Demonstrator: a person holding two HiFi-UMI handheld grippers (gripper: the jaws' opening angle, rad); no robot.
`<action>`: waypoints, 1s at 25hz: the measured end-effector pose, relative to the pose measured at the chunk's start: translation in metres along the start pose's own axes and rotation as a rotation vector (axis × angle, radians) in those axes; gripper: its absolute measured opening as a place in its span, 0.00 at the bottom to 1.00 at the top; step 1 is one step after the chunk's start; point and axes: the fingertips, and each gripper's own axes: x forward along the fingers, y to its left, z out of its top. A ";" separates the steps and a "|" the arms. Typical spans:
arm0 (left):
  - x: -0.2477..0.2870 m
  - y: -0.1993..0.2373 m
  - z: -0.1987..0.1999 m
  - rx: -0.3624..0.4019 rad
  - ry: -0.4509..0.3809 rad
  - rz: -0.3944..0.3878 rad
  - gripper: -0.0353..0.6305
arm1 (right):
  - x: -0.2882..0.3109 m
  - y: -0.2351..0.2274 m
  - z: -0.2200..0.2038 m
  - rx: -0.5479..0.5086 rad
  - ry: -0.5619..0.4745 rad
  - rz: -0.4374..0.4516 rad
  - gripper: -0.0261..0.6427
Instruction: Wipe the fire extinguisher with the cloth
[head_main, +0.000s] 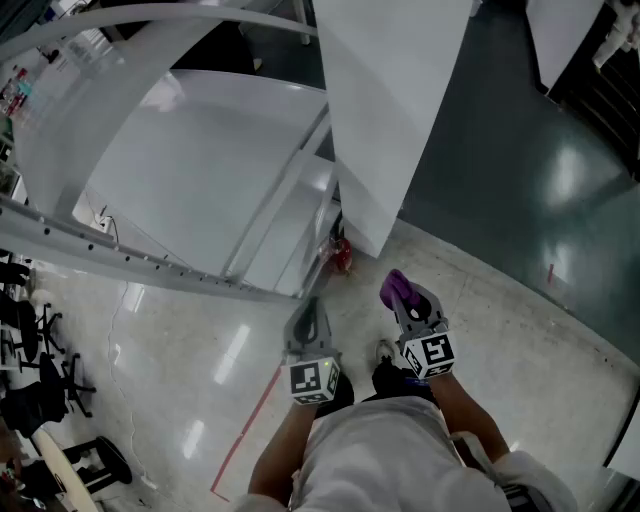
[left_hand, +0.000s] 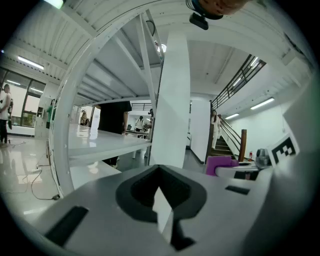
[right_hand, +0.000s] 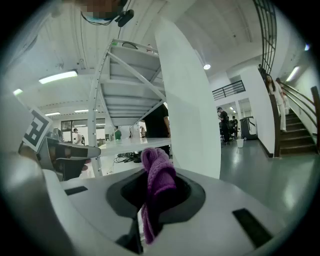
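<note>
- on the floor (head_main: 500, 300) at the foot of the white pillar (head_main: 385, 120), something small and red is sitting, looking like the fire extinguisher (head_main: 342, 256). only the head view is catching it.
- the right gripper (head_main: 409, 300) is hanging just short of it, clamping the purple cloth (head_main: 395, 285). its own view is showing the cloth bunched up between the jaws.
- the left gripper (head_main: 309, 310) is hovering beside it, and its own view is showing the jaws pinched together on nothing.

Pale floor (head_main: 190, 380) bears a fire extinguisher (head_main: 342, 256) — beside the pillar (head_main: 385, 130).
</note>
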 end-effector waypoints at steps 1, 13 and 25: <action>0.001 -0.001 0.000 -0.003 -0.002 -0.002 0.06 | 0.000 -0.002 -0.001 0.000 0.001 0.000 0.13; 0.021 0.004 -0.004 -0.013 -0.020 0.000 0.06 | 0.019 -0.019 -0.010 -0.042 -0.013 0.000 0.13; 0.088 0.027 -0.062 0.015 0.006 -0.010 0.06 | 0.095 -0.059 -0.097 -0.037 0.026 -0.008 0.13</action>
